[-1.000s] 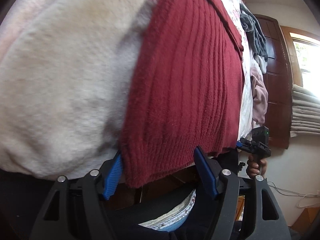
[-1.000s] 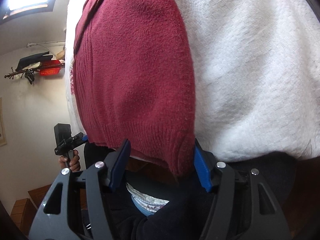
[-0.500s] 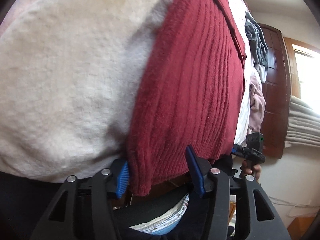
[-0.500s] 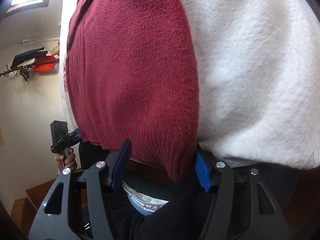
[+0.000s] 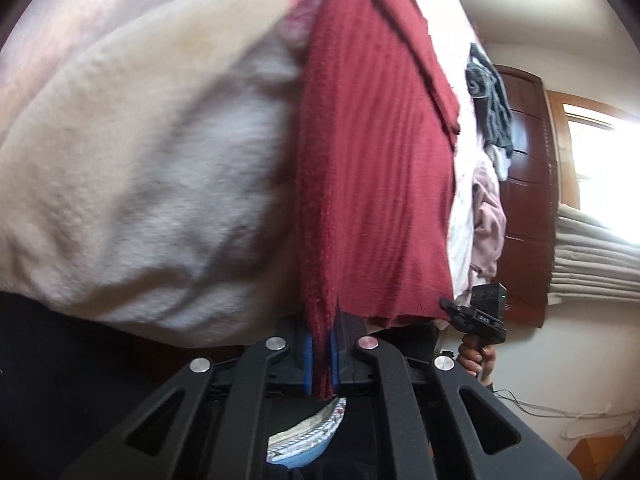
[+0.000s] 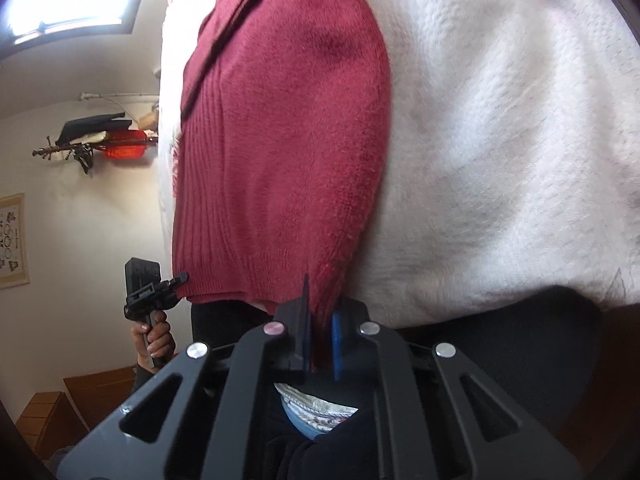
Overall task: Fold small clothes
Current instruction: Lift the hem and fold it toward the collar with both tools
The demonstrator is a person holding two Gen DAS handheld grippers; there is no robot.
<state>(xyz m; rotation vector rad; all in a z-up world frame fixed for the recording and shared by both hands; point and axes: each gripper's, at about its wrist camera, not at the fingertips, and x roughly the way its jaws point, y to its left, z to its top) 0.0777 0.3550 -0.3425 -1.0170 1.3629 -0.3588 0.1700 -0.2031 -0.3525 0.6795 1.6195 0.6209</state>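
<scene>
The left tool (image 5: 321, 360) is clamped on one bottom corner of the red knitted garment (image 5: 376, 168), its blue pads (image 5: 307, 364) pressed against the fabric. The garment lies spread on a white fluffy blanket (image 6: 500, 140), hem at the blanket's near edge. The right tool (image 6: 320, 350) grips the other bottom corner, its fingers closed on the knit.

Your sweater (image 5: 376, 168) is dark red with ribbed lines running down it. It lies on a fuzzy cream-white blanket (image 5: 152, 184). Your left gripper (image 5: 321, 354) is black with blue pads (image 5: 307, 364), and your right gripper (image 6: 320, 344) is black and blue too. Far right, a grey cloth (image 5: 490, 100), a pale pink cloth (image 5: 488, 220) and a dark brown door (image 5: 524, 200).
</scene>
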